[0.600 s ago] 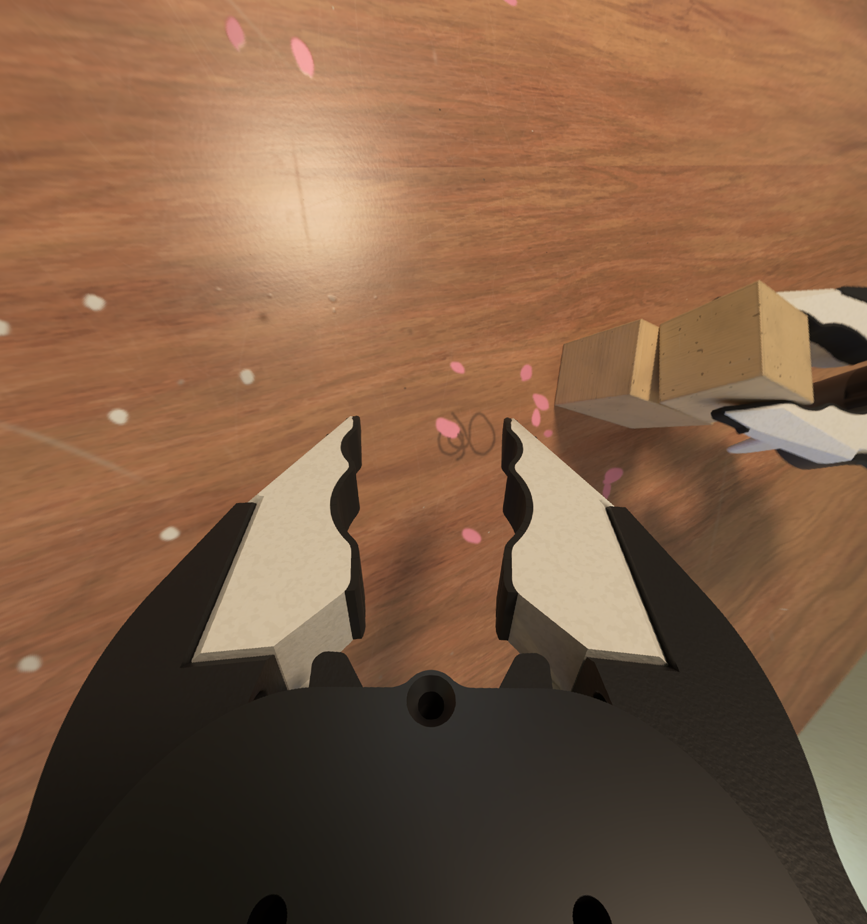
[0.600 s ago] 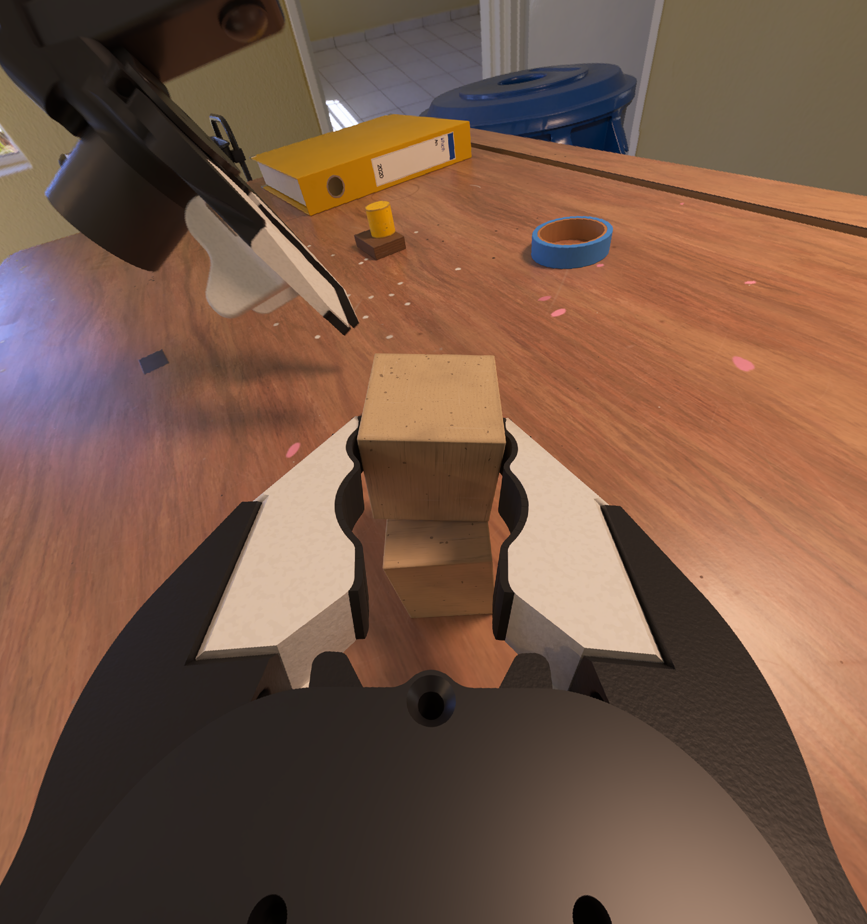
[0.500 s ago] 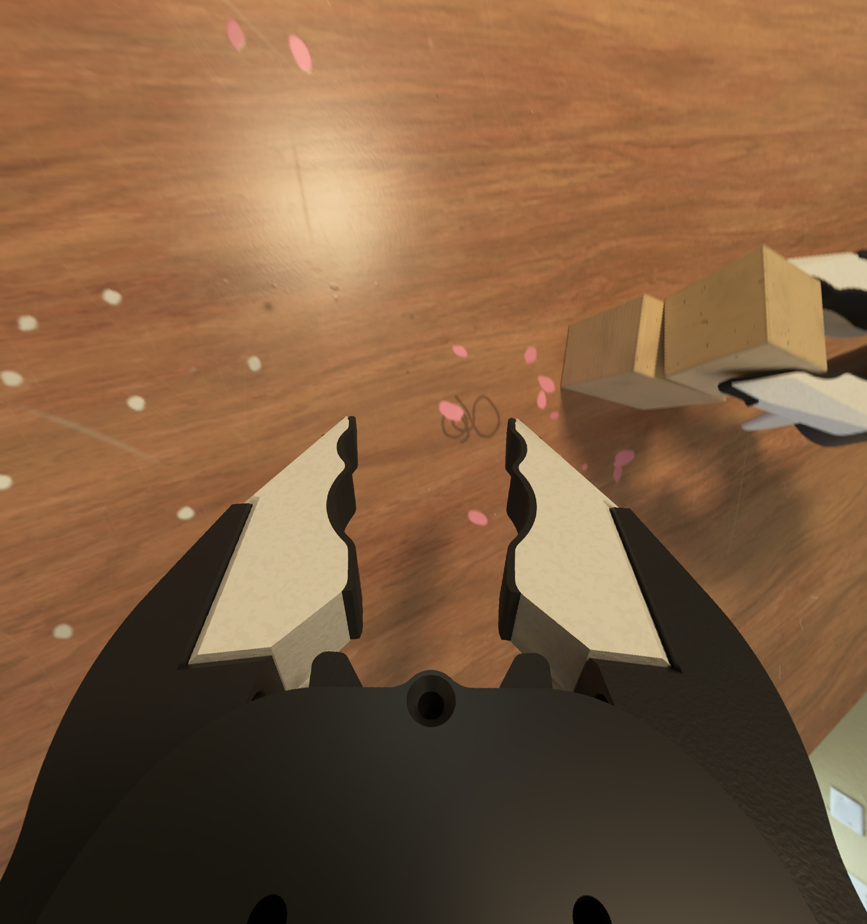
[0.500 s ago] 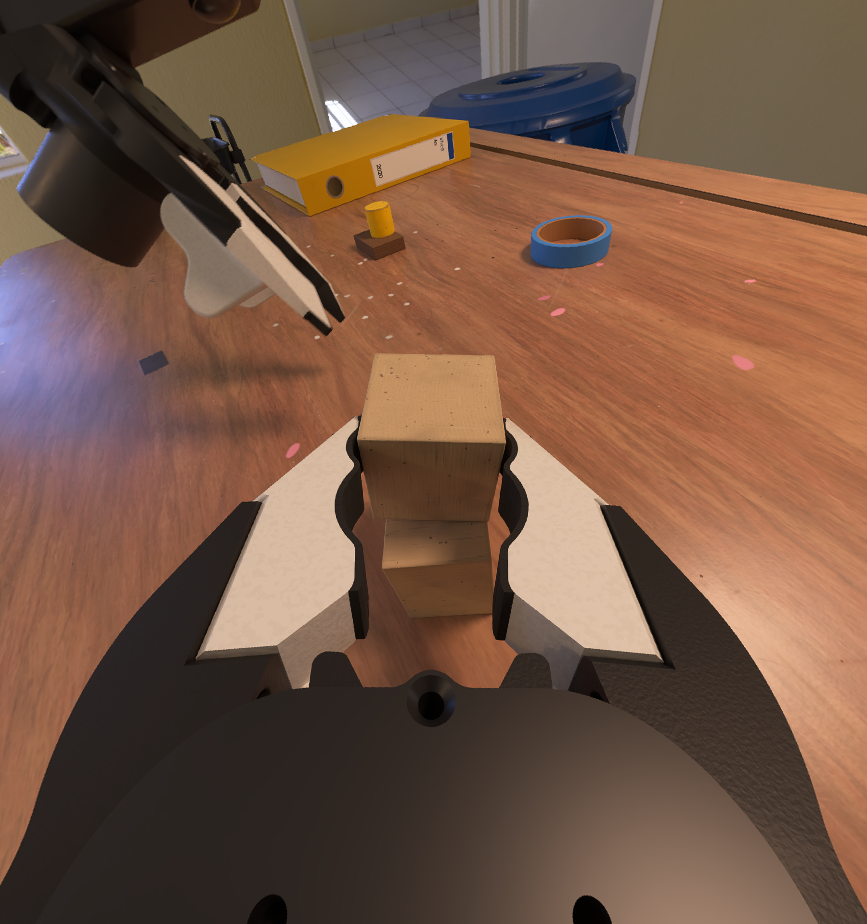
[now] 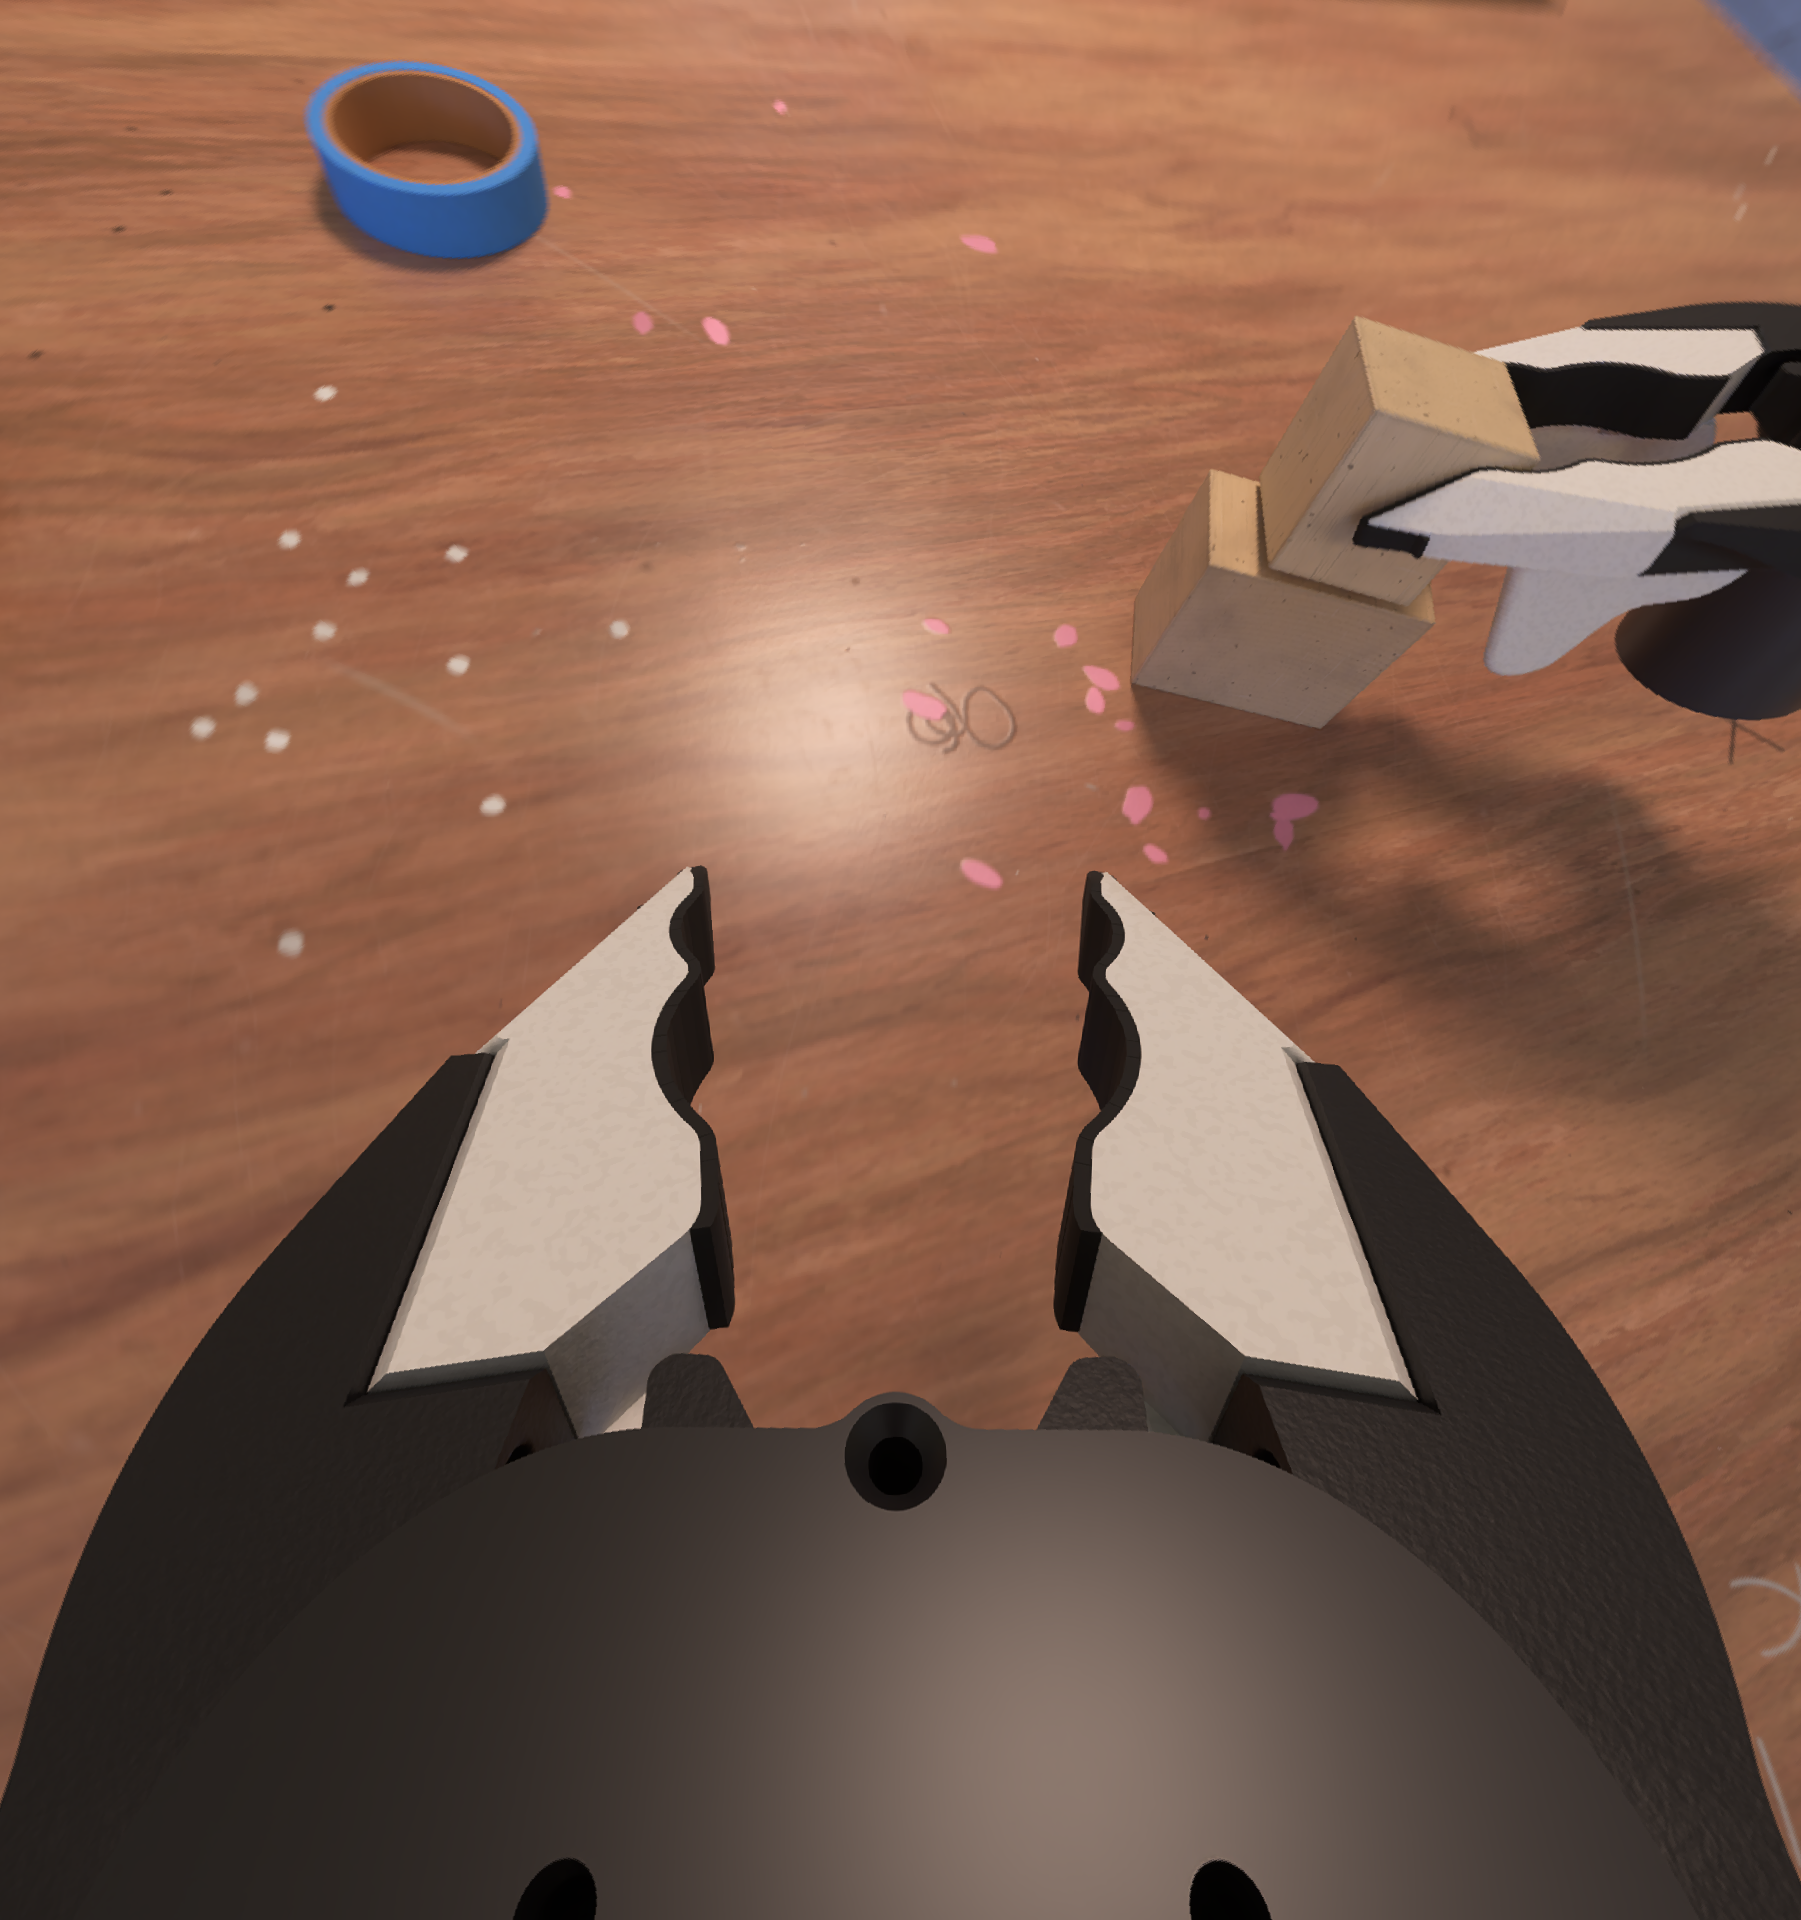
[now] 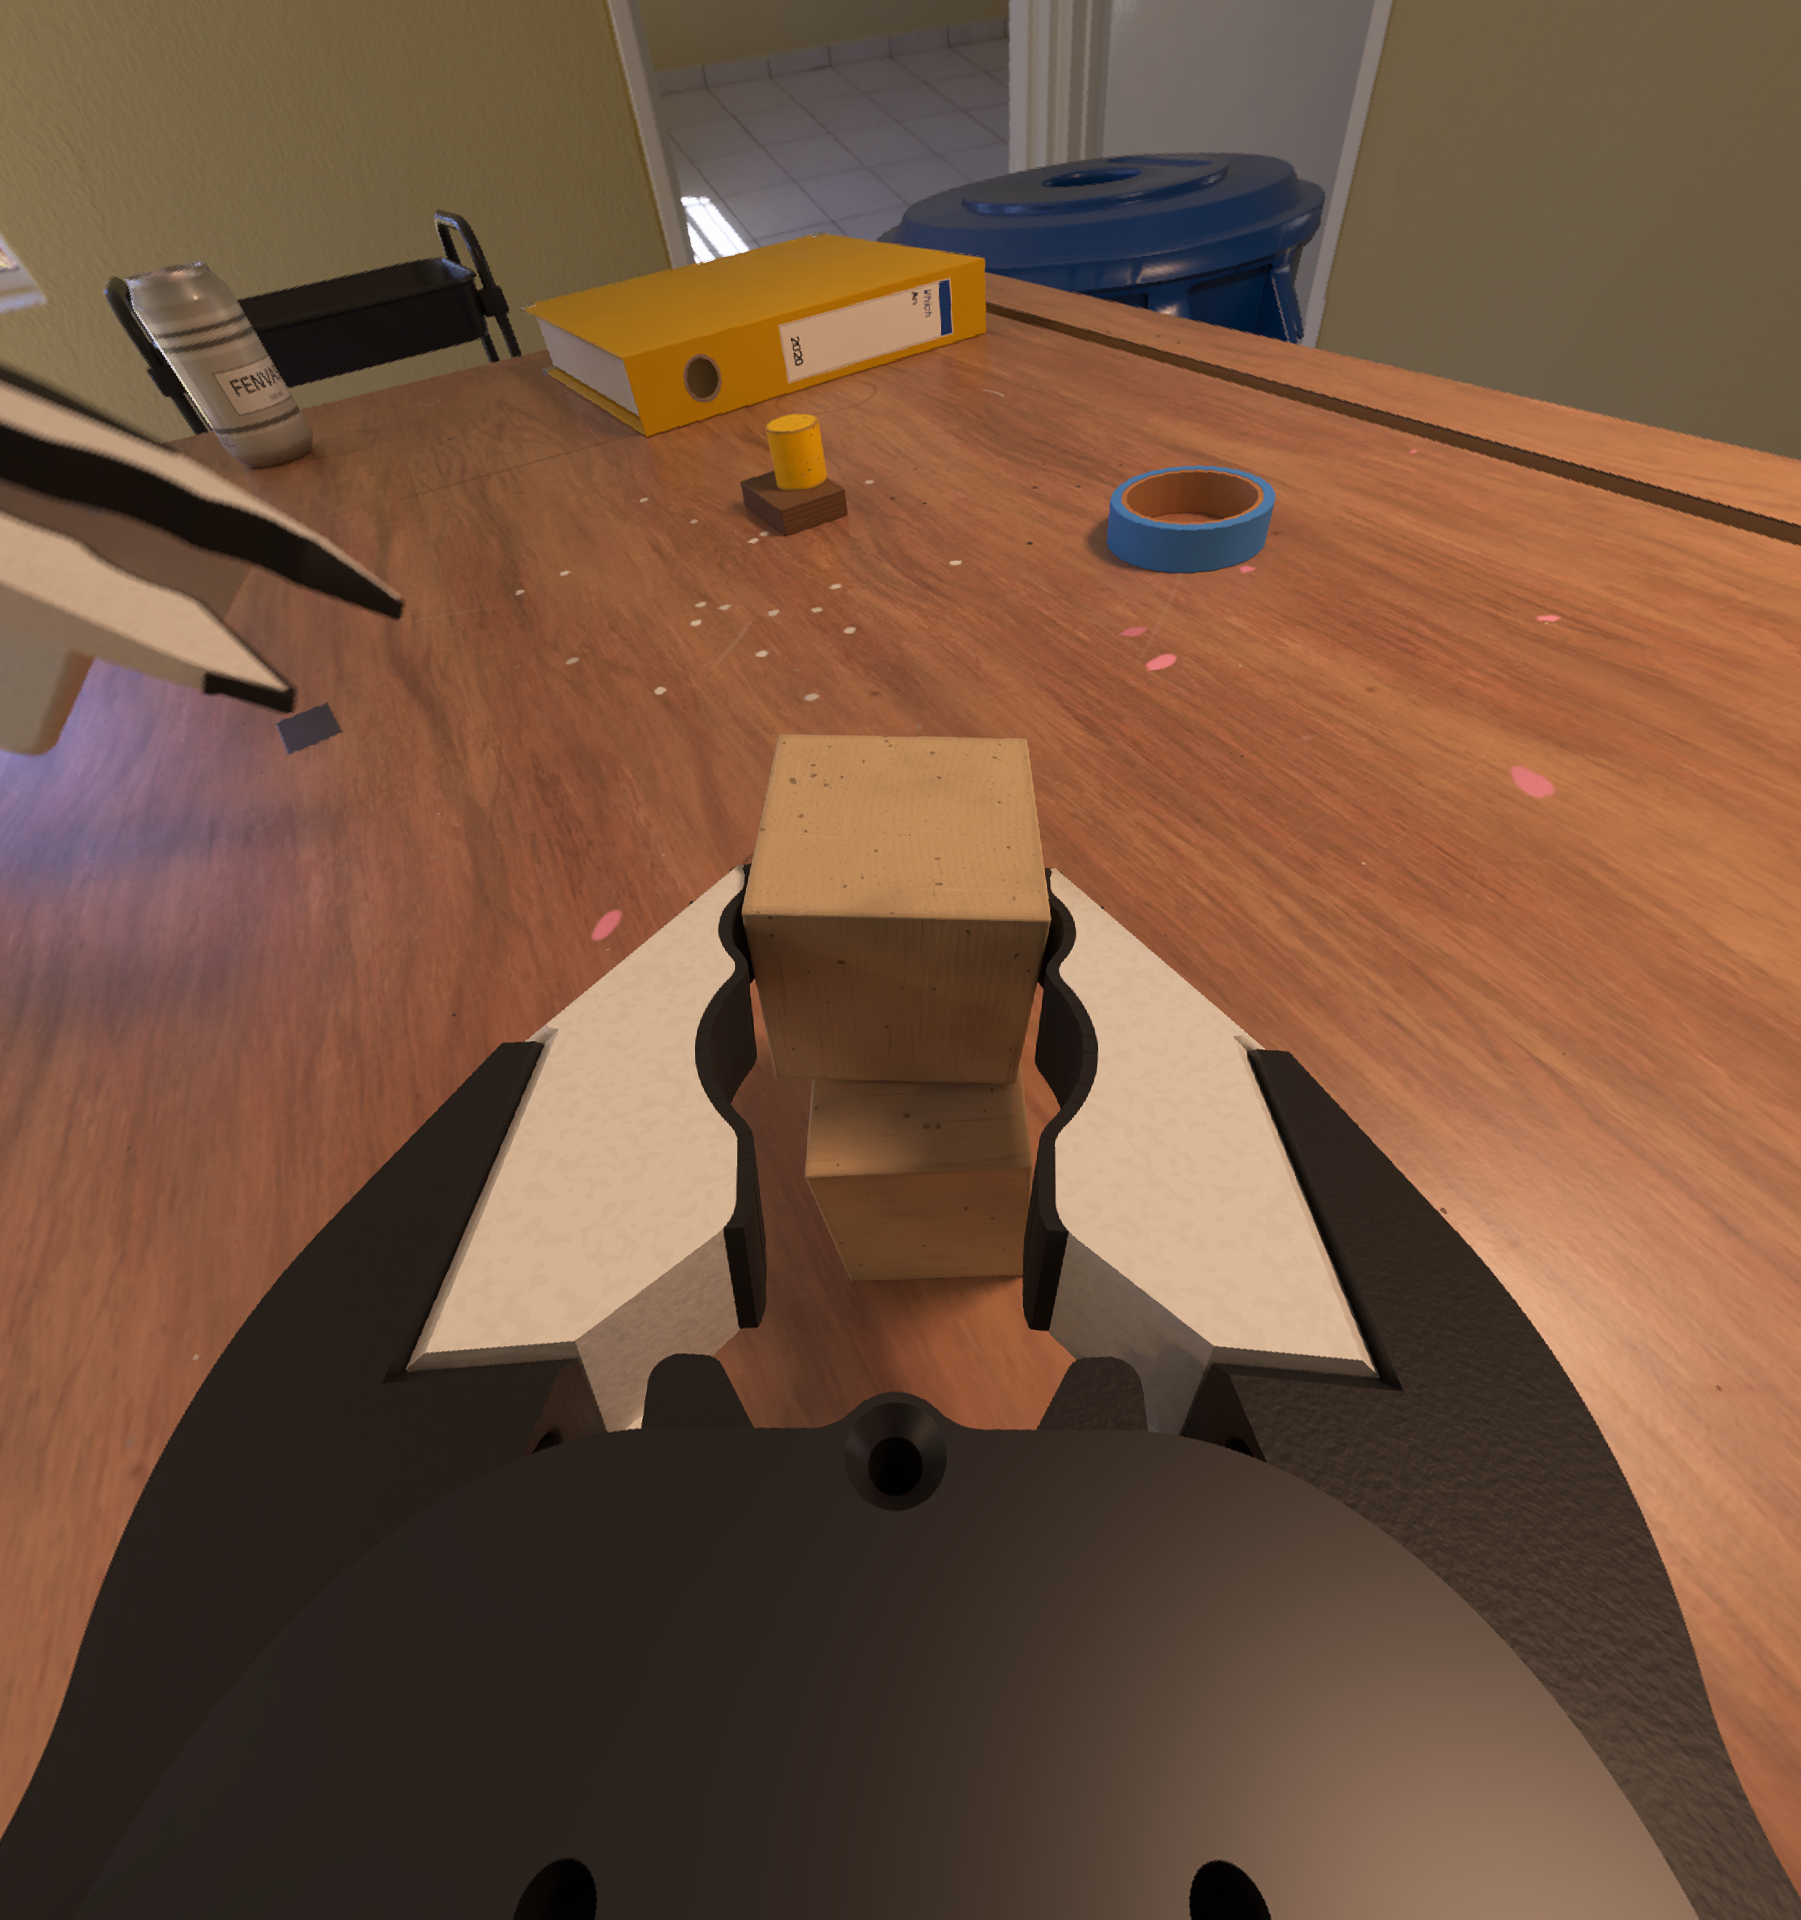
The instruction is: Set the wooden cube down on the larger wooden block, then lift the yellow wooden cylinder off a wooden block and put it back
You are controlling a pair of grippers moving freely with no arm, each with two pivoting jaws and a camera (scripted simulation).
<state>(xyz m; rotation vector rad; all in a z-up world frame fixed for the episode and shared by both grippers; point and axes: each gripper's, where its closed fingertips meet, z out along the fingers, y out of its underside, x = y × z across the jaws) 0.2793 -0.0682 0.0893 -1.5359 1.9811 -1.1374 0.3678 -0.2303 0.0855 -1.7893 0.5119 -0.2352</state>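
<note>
My right gripper is shut on the light wooden cube and holds it over the larger wooden block. In the left wrist view the cube sits at the block's top; I cannot tell whether they touch. My left gripper is open and empty above the table, left of the blocks; it also shows in the right wrist view. The yellow cylinder stands upright on a small dark wooden block far ahead.
A blue tape roll lies on the table, also in the left wrist view. A yellow binder and a metal can stand at the far edge. A blue bin is beyond the table.
My left gripper has drawn back and away from the blocks, still open; its view now takes in the tape roll. My right gripper has kept still with the cube over the block.
</note>
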